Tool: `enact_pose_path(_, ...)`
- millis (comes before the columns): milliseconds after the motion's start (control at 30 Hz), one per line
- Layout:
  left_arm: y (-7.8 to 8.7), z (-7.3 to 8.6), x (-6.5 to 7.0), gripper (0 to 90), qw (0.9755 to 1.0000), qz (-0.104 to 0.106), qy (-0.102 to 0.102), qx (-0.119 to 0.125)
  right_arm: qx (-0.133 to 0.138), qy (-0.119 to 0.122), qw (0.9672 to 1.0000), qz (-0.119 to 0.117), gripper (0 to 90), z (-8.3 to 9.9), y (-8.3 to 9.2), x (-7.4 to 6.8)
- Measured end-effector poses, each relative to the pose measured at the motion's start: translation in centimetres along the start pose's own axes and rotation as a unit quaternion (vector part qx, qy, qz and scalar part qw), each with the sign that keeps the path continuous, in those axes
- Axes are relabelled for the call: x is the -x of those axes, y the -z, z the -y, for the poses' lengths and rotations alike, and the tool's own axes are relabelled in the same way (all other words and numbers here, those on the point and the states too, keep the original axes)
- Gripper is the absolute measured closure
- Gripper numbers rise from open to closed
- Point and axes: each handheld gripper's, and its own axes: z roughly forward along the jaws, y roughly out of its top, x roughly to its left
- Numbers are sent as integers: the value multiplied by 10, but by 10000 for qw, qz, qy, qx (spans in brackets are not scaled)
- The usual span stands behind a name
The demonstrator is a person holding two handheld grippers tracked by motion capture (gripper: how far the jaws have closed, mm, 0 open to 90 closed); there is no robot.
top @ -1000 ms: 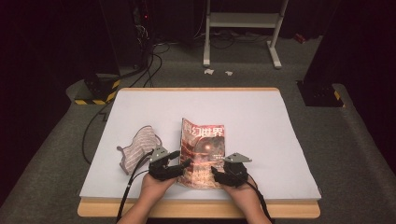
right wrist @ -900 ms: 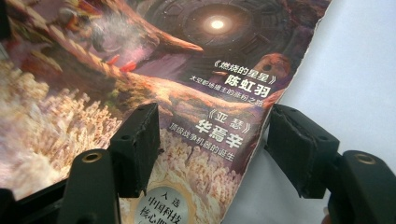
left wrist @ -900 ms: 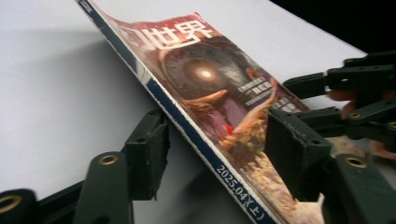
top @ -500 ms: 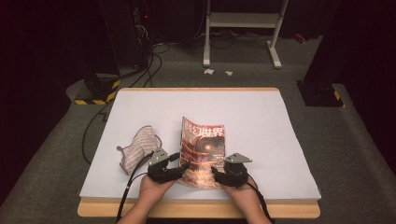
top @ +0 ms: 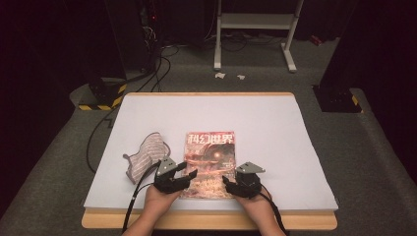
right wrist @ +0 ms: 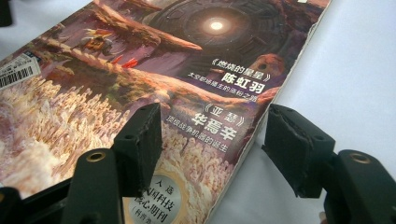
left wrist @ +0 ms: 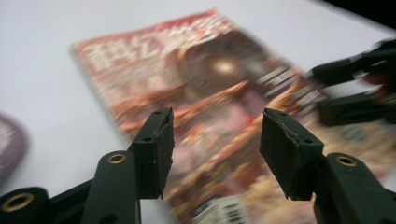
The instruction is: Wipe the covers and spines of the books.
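Observation:
A magazine [top: 209, 162] with a red and orange illustrated cover lies flat on the white table sheet [top: 275, 123], near the front edge. My left gripper [top: 189, 169] is open at the magazine's near left corner, its jaws apart over the cover [left wrist: 210, 88] with nothing between them [left wrist: 215, 135]. Over the near right corner my right gripper [top: 227, 183] is open too, and its jaws [right wrist: 212, 140] straddle the magazine's right edge [right wrist: 187, 70] without closing on it. The right gripper [left wrist: 320, 91] also appears across the cover in the left gripper view.
A striped cloth pouch [top: 147, 153] lies left of the magazine, close to the left gripper. The wooden table edge [top: 206, 220] runs just below the hands. Beyond the table, cables [top: 157, 64] and a white metal stand [top: 255, 29] sit on the dark floor.
The magazine, skewed with its left side raised before, has settled flat and square on the sheet. Both grippers stay at its near corners, with the left one shifted slightly.

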Motion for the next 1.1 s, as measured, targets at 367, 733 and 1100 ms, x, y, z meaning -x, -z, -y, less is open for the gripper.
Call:
enact_pose_path(367,-19,5,-10,342,9967,-249,152,-757,-8,-1,10000,-8,369,0,0,0)
enact_pose_path(733,-22,4,-8,323,9965,-189,182,-787,-4,-10,10000,-26,380,0,-1,0)
enact_pose_path(1100,-20,4,-14,329,9961,100,543,-685,-31,-65,10000,-24,367,0,-1,0)
